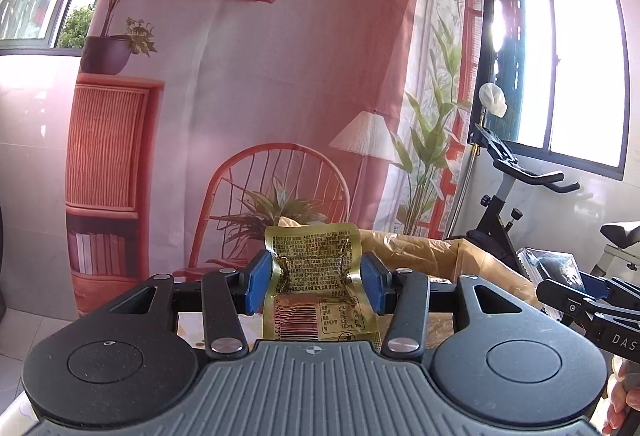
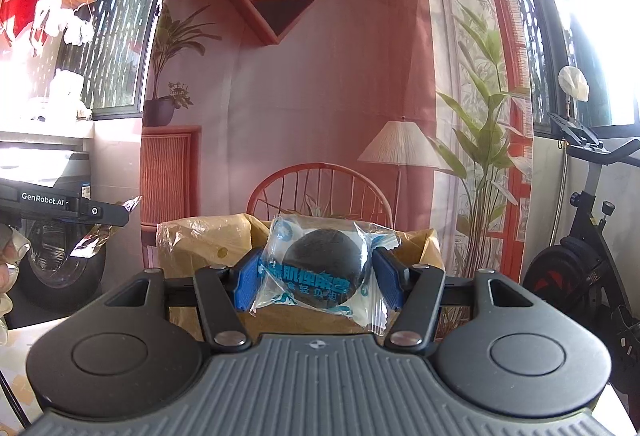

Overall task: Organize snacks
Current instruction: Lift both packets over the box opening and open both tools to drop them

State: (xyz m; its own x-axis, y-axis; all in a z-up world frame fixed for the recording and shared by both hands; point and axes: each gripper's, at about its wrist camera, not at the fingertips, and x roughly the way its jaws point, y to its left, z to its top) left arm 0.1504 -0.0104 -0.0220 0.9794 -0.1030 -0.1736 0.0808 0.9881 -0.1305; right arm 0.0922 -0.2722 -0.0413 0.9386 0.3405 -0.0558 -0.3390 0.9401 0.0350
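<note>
My left gripper (image 1: 314, 282) is shut on a gold foil snack packet (image 1: 316, 276) with black print and a barcode; the blue pads crumple its middle. My right gripper (image 2: 316, 276) is shut on a clear plastic packet (image 2: 320, 272) with blue lettering and a dark round snack inside. Both are held up in the air in front of a cardboard box (image 2: 208, 240) lined with clear plastic. In the left wrist view the right gripper (image 1: 576, 286) shows at the right edge with its packet. The right wrist view catches the left gripper (image 2: 120, 214) and its foil packet at the far left.
A printed backdrop (image 2: 328, 96) of a pink room hangs behind the box. An exercise bike (image 1: 516, 196) stands at the right by a window. A washing machine (image 2: 60, 256) is at the left. A person's fingers (image 2: 8, 268) show at the left edge.
</note>
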